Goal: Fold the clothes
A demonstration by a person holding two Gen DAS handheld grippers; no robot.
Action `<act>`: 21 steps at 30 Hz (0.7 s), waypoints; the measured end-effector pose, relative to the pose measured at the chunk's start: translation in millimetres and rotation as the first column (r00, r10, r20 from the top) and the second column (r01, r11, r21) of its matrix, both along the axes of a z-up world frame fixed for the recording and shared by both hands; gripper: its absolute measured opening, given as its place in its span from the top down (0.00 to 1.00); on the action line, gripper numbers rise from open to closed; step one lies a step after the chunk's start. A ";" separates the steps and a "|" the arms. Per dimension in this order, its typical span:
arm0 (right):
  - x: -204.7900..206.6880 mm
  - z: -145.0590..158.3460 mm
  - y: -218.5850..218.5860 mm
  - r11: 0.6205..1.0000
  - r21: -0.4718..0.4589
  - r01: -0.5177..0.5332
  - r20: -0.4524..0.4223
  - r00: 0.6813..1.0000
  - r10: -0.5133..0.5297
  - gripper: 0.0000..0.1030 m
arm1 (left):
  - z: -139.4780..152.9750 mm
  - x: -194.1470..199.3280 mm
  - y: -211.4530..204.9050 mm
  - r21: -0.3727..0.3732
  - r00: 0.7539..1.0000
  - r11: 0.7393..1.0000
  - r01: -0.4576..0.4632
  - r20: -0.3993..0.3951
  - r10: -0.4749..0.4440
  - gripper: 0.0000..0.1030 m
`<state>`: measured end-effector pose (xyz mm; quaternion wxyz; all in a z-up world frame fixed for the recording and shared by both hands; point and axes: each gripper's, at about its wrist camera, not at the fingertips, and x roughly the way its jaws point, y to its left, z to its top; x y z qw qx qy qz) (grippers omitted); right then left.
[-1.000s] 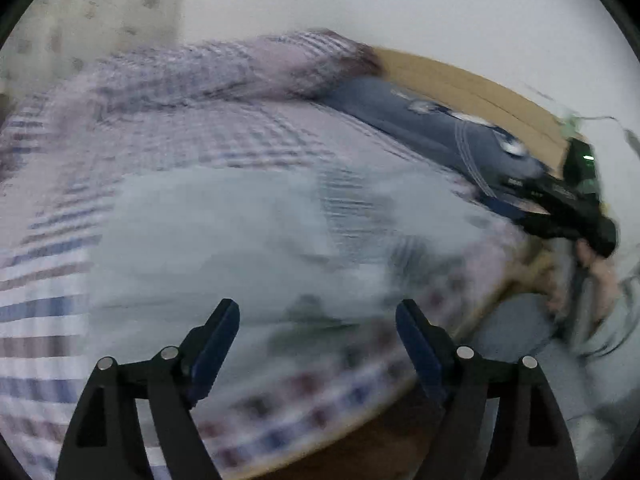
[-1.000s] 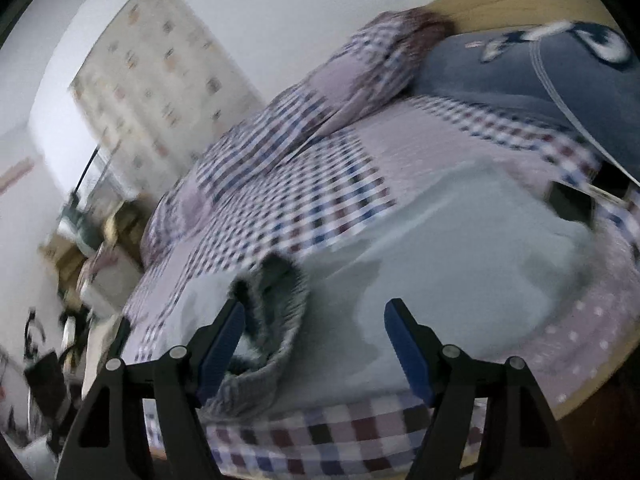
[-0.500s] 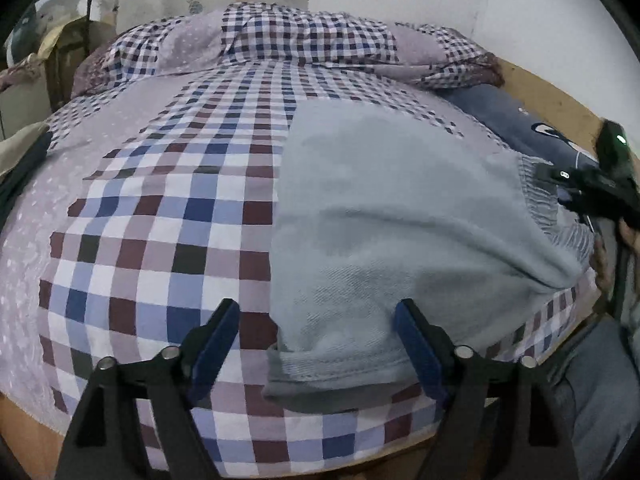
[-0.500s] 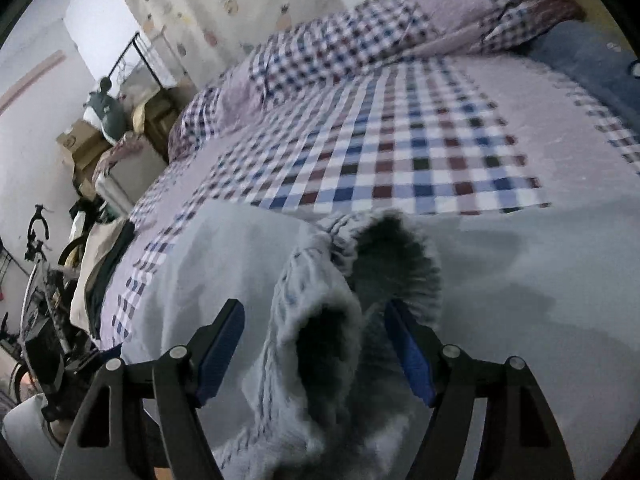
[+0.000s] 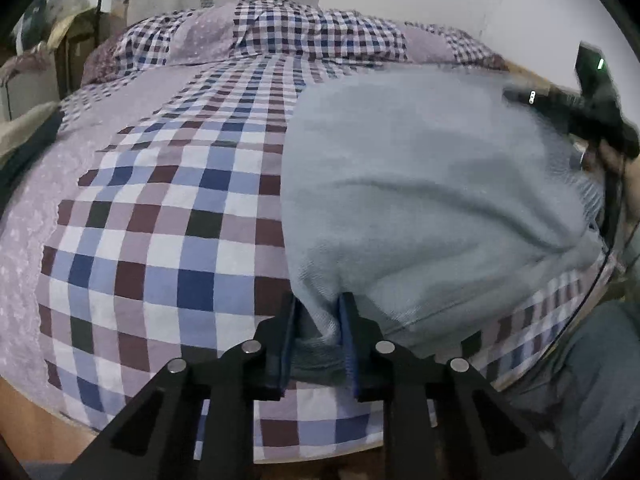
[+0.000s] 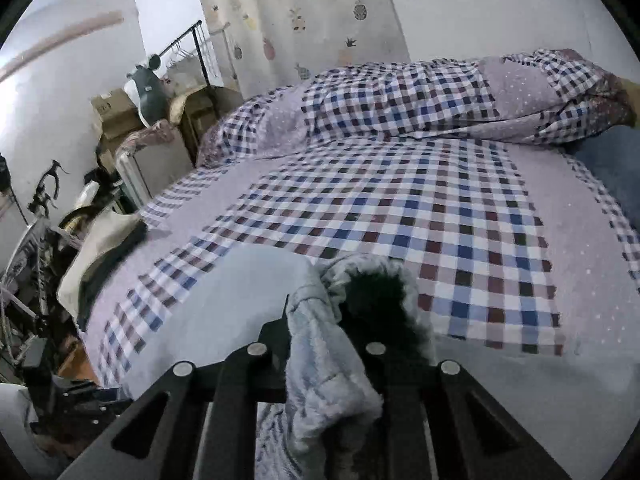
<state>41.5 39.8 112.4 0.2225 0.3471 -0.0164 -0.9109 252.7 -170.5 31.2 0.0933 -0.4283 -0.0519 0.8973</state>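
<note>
In the left wrist view, the left gripper (image 5: 318, 334) pinches the hem of the pale grey soft cotton garment (image 5: 420, 184), which lies centre-right on the checked purple bedcover (image 5: 160, 220).

In the right wrist view, the right gripper (image 6: 326, 344) clamps its ribbed elastic waistband (image 6: 320, 344) at the lower centre, probably to lift both ends for a fold.

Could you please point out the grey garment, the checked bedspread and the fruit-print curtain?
grey garment (image 5: 420, 184), left wrist view, middle of its flat body.
checked bedspread (image 5: 168, 216), left wrist view, bare checked area.
fruit-print curtain (image 6: 304, 20), right wrist view, middle of the cloth.

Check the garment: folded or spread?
Spread. The garment lies mostly flat on the bed, its ends pinched by the left gripper and right gripper.
</note>
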 end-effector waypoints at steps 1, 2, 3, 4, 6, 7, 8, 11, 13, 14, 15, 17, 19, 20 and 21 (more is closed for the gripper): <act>-8.1 -12.6 3.5 0.999 0.028 0.020 0.042 0.999 -0.021 0.84 | -1.0 -0.8 -2.5 0.015 1.000 1.000 -0.001 0.012 0.001 0.79; -17.4 -27.4 7.4 0.997 0.059 0.039 0.093 0.995 -0.044 0.82 | -1.5 -0.9 -5.0 0.031 1.000 1.000 -0.004 0.021 0.003 0.78; -23.1 -38.9 12.2 0.995 0.078 0.058 0.135 0.988 -0.068 0.76 | -1.9 -0.9 -7.9 0.047 0.999 0.999 -0.008 0.032 0.006 0.77; -25.0 -45.6 18.3 0.994 0.075 0.082 0.164 0.982 -0.093 0.71 | -2.1 -0.2 -10.2 0.058 0.999 0.998 -0.012 0.040 0.009 0.75; -13.0 -44.7 39.2 0.986 0.003 0.166 0.174 0.971 -0.164 0.46 | -1.7 1.9 -14.9 0.075 0.999 0.997 -0.022 0.049 0.018 0.71; -4.4 -41.2 47.5 0.981 -0.028 0.192 0.166 0.969 -0.185 0.42 | -1.5 2.8 -17.5 0.085 0.998 0.996 -0.030 0.055 0.025 0.64; 9.9 -35.5 57.3 0.974 -0.077 0.213 0.150 0.968 -0.200 0.41 | -2.4 2.9 -22.8 0.098 0.997 0.994 -0.047 0.065 0.041 0.52; 56.8 -19.0 83.2 0.945 -0.202 0.258 0.105 0.965 -0.241 0.40 | -4.5 5.2 -38.9 0.166 0.992 0.981 -0.098 0.097 0.083 0.40; 83.1 -14.1 96.5 0.927 -0.260 0.270 0.101 0.962 -0.252 0.39 | -4.8 3.7 -53.2 0.261 0.989 0.958 -0.119 0.122 0.089 0.40; 95.6 -12.3 102.6 0.918 -0.286 0.274 0.102 0.962 -0.255 0.39 | -3.7 4.3 -58.9 0.302 0.988 0.945 -0.126 0.128 0.091 0.40; 106.3 -14.1 104.5 0.914 -0.300 0.274 0.107 0.961 -0.253 0.39 | -2.6 4.7 -63.8 0.344 0.987 0.930 -0.132 0.130 0.092 0.40; 121.6 -27.4 101.4 0.916 -0.300 0.268 0.138 0.962 -0.236 0.39 | -3.8 8.0 -65.8 0.389 0.985 0.910 -0.142 0.143 0.093 0.40; 124.8 -36.3 93.4 0.931 -0.262 0.256 0.174 0.961 -0.215 0.39 | -5.3 8.5 -69.1 0.421 0.983 0.895 -0.150 0.162 0.089 0.40; 126.6 -38.3 88.4 0.941 -0.238 0.241 0.177 0.963 -0.202 0.39 | -6.9 8.5 -70.1 0.433 0.982 0.889 -0.152 0.169 0.085 0.40; 129.4 -39.1 83.1 0.952 -0.212 0.221 0.171 0.967 -0.187 0.39 | -8.4 8.5 -71.2 0.445 0.981 0.882 -0.153 0.177 0.081 0.40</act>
